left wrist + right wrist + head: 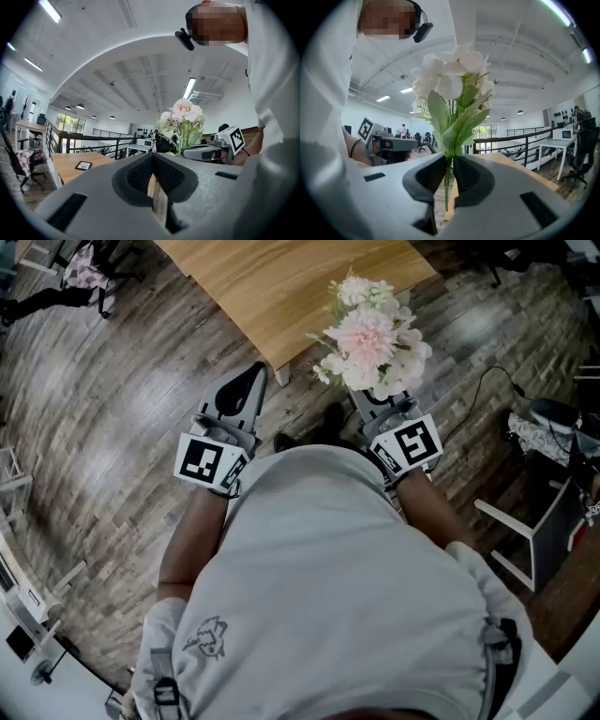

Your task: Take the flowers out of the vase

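Note:
A bunch of pale pink and white flowers with green leaves stands upright in my right gripper, held in the air near the corner of the wooden table. In the right gripper view the jaws are shut on the thin green stems, which hang free below the pads. My left gripper is level beside it on the left, shut with nothing between its pads. From the left gripper view the flowers show above the right gripper. No vase is in any view.
A small tablet lies on the table. A white chair and a black cable are on the wooden floor at right. A black railing runs behind the table, with desks and office chairs beyond.

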`<state>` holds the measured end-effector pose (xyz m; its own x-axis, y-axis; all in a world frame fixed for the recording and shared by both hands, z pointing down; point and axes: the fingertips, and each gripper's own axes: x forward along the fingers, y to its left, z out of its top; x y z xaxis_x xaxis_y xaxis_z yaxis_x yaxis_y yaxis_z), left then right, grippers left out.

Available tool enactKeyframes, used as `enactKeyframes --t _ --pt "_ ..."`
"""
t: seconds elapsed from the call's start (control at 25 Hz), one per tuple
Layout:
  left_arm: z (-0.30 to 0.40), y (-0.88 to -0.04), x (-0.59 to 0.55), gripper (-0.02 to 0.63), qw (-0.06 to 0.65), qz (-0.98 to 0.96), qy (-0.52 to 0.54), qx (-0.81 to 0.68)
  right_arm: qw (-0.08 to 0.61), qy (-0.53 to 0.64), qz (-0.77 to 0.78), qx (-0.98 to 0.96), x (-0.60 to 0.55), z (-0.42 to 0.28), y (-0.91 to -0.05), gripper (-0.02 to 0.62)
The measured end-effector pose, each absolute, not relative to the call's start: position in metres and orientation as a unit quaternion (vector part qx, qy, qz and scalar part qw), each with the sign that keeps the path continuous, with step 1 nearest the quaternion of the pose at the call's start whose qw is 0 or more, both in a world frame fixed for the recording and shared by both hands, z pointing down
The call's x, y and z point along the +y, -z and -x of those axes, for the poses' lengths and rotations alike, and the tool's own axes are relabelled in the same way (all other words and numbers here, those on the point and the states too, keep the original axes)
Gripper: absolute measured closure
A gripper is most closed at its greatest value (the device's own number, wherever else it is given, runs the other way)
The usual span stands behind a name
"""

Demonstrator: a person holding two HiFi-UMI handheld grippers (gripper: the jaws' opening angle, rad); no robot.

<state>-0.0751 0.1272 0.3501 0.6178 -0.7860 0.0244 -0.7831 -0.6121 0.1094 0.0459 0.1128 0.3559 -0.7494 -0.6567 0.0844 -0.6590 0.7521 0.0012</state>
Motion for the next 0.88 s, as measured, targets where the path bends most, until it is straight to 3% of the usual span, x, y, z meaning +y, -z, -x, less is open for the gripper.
enactKeyframes --t 0.88 --pt "0.096 -0.344 0.127 0.602 0.061 -0.904 0.026 -0.423 0.036 -0.004 -0.377 -0.925 0.124 -0.034 -0.341 0.545"
